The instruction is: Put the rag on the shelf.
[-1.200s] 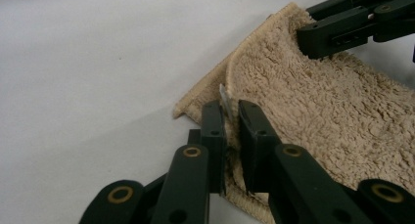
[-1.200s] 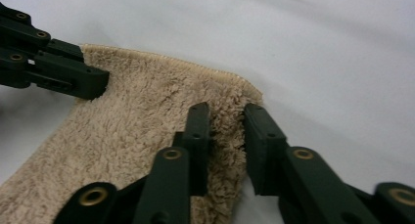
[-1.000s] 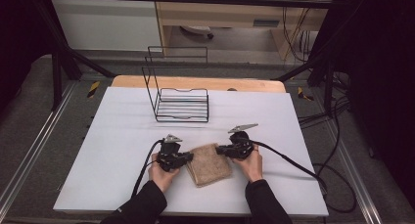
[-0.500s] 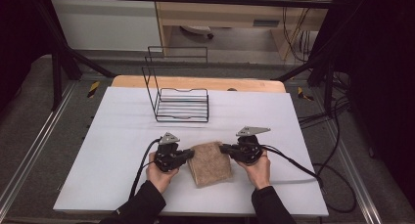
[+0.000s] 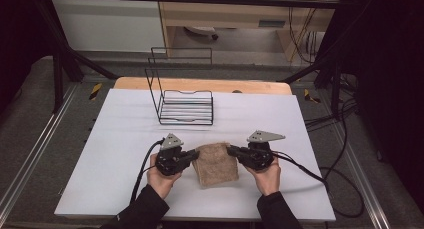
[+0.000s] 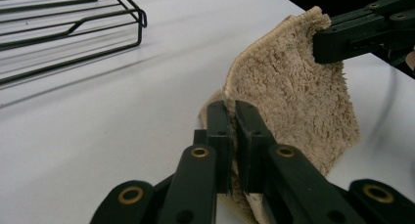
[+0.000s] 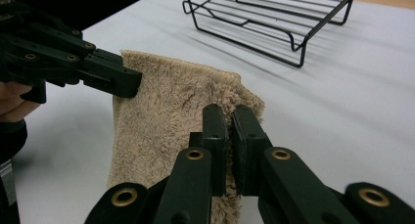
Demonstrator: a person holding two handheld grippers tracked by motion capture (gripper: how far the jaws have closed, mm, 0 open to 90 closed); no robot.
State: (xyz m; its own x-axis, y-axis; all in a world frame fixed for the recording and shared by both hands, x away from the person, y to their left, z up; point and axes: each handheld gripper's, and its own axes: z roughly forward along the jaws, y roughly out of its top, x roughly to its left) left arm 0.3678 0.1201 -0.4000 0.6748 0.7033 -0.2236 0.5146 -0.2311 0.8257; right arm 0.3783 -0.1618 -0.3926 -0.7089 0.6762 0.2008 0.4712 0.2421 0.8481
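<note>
High view: left tongs (image 5: 192, 156) and right tongs (image 5: 233, 150) each clamp a far corner of the beige towel (image 5: 216, 164), mid-bench (image 5: 125, 139), near the wire rack (image 5: 186, 107), apparently for folding.

bare table (image 5: 110, 154) either side of towel (image 5: 216, 164), wire rack (image 5: 185, 106) standing behind, well apart

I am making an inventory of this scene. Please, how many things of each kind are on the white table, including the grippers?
Beige towel: 1
Black wire rack: 1
Grippers, the left gripper and the right gripper, each shut on a top corner of the towel: 2
Total: 4
</note>
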